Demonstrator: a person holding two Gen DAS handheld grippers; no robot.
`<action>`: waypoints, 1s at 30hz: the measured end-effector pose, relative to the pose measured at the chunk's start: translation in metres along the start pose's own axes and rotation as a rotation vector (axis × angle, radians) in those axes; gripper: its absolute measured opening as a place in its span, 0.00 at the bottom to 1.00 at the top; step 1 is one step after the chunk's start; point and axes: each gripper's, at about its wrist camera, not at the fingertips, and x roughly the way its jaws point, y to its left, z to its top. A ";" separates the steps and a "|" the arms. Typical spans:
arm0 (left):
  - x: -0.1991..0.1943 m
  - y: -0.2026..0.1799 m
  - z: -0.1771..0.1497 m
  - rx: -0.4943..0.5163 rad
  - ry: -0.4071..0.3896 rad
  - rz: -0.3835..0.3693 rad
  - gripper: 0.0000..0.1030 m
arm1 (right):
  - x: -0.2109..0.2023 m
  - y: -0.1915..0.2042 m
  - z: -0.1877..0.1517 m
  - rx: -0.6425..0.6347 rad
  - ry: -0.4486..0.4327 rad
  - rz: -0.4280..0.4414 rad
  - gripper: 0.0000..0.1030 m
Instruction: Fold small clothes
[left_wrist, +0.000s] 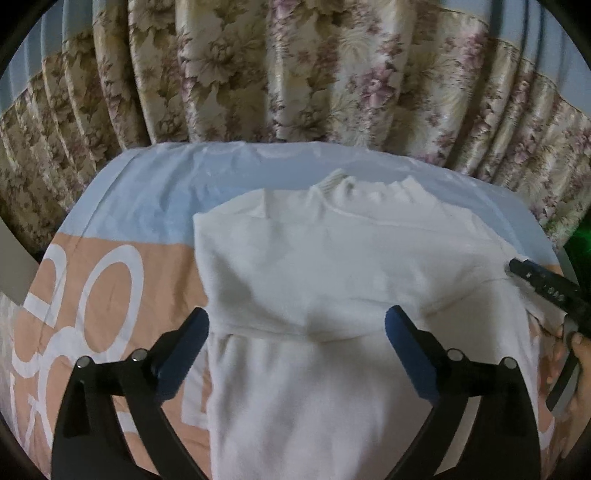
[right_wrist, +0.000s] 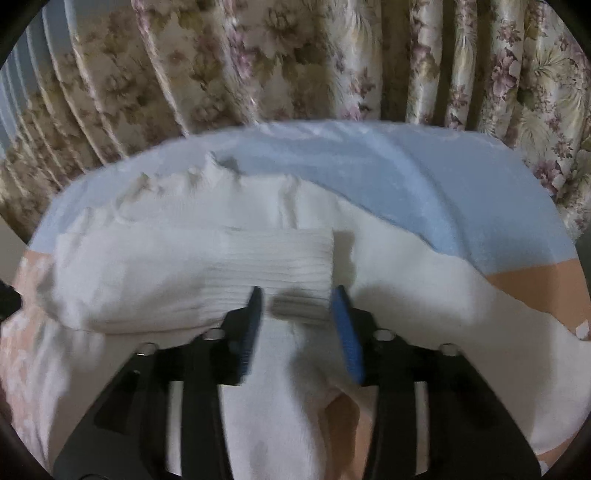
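A small white sweater (left_wrist: 325, 266) lies flat on the bed, collar at the far end, its left sleeve folded over the chest. My left gripper (left_wrist: 295, 325) is open and empty, hovering over the sweater's lower body. In the right wrist view the right sleeve with its ribbed cuff (right_wrist: 288, 266) lies across the sweater (right_wrist: 406, 280). My right gripper (right_wrist: 297, 295) has its jaws partly apart around the cuff's near edge; the frame is blurred and I cannot tell if they grip it. The right gripper also shows at the right edge of the left wrist view (left_wrist: 517, 269).
The bed cover (left_wrist: 122, 229) is light blue at the far end and peach with white letters nearer. A floral curtain (left_wrist: 295, 74) hangs right behind the bed's far edge. A green light (left_wrist: 580, 251) glows at the right.
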 end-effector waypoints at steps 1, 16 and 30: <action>-0.004 -0.005 0.001 0.002 -0.003 -0.005 0.95 | -0.013 -0.003 0.000 0.006 -0.030 0.012 0.58; -0.057 -0.088 -0.007 0.086 -0.073 -0.110 0.98 | -0.142 -0.108 -0.069 0.243 -0.168 -0.099 0.97; -0.057 -0.118 -0.022 0.169 -0.041 -0.073 0.98 | -0.158 -0.267 -0.154 0.758 -0.179 -0.218 0.81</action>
